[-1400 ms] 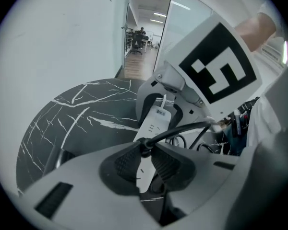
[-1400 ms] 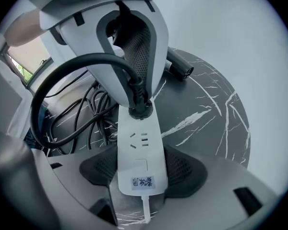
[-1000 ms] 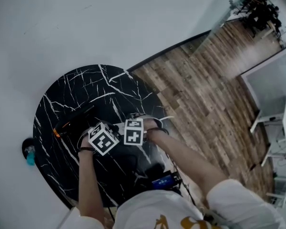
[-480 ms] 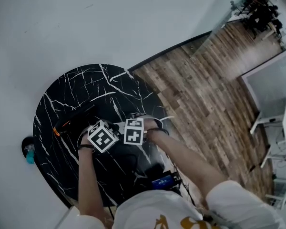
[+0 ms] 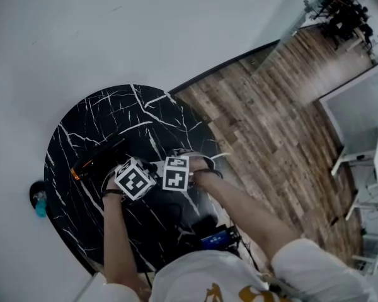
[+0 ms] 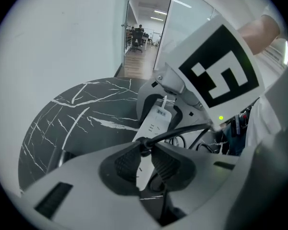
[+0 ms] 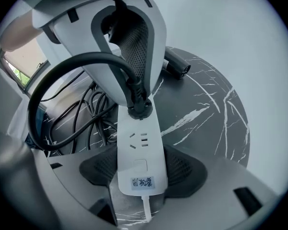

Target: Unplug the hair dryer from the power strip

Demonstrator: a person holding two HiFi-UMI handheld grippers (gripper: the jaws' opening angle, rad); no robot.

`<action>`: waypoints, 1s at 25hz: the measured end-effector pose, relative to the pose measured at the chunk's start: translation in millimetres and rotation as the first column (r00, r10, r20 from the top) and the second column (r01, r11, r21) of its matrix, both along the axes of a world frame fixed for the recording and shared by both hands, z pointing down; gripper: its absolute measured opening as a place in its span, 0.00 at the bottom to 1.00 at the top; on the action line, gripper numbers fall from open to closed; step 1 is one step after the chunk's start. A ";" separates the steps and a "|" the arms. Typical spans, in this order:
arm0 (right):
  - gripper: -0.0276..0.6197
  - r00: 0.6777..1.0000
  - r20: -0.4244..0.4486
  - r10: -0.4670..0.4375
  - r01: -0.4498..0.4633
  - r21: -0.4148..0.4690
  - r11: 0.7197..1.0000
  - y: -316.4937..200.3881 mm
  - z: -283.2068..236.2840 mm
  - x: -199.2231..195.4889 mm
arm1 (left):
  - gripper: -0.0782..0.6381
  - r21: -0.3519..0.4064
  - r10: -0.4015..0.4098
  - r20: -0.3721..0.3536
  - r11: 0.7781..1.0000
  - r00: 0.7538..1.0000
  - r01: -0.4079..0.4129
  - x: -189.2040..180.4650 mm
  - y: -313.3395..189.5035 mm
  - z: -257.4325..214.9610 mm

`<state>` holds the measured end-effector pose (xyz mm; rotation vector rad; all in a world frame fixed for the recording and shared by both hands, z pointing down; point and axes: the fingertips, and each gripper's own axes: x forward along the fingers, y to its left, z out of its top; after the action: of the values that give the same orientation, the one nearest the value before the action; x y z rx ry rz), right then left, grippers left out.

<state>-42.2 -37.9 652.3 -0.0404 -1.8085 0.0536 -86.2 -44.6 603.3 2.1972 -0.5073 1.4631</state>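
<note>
A white power strip (image 7: 140,152) lies on the round black marble table (image 5: 113,115). My right gripper (image 7: 141,163) is shut on its near end, a pad on each long side. The hair dryer's black plug (image 7: 137,105) sits in the strip's far socket, and its black cord (image 7: 62,71) loops off to the left. My left gripper (image 6: 144,150) is shut on that plug (image 6: 143,145), coming down from the opposite side. The black hair dryer (image 5: 93,159) lies on the table to the left of both grippers. In the head view the two marker cubes (image 5: 175,173) sit side by side and hide the jaws.
A tangle of black cables (image 7: 89,121) lies on the table beside the strip. The table's near edge carries a small device with a blue screen (image 5: 217,238). A teal object (image 5: 39,203) sits on the floor at the left. Wood flooring (image 5: 271,118) spreads out on the right.
</note>
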 end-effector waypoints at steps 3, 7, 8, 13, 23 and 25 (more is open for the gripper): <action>0.46 1.000 -0.017 0.010 -0.010 0.001 1.000 0.7 -0.1 1.3 | 0.20 -0.033 0.005 -0.047 0.999 0.999 -0.007 1.1 -9.2 -6.3; 0.46 1.000 -0.014 0.006 -0.006 0.000 1.000 0.2 0.0 1.7 | 0.20 -0.034 0.008 -0.047 0.999 0.999 -0.010 3.4 -4.8 -7.0; 0.46 1.000 -0.015 0.005 -0.005 0.000 1.000 0.1 0.1 1.6 | 0.20 -0.020 0.007 -0.030 1.000 1.000 -0.008 1.9 -2.5 -5.8; 0.46 0.999 -0.033 0.009 -0.009 0.004 1.000 0.5 1.0 1.6 | 0.20 -0.004 -0.010 -0.035 1.000 0.999 0.010 -1.0 -4.3 -2.8; 0.46 0.999 -0.041 0.008 -0.008 0.001 1.000 -0.5 1.0 0.6 | 0.20 -0.002 -0.032 -0.029 0.999 0.999 0.032 -0.3 1.5 -0.1; 0.46 0.999 -0.043 0.016 -0.016 0.003 1.000 -0.1 0.9 0.9 | 0.20 0.015 -0.023 -0.040 1.000 0.999 0.024 -2.0 -7.4 -3.7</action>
<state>-41.3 -38.0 653.1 -0.0223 -1.7657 0.0628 -88.1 -52.1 599.6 2.2201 -0.5302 1.4049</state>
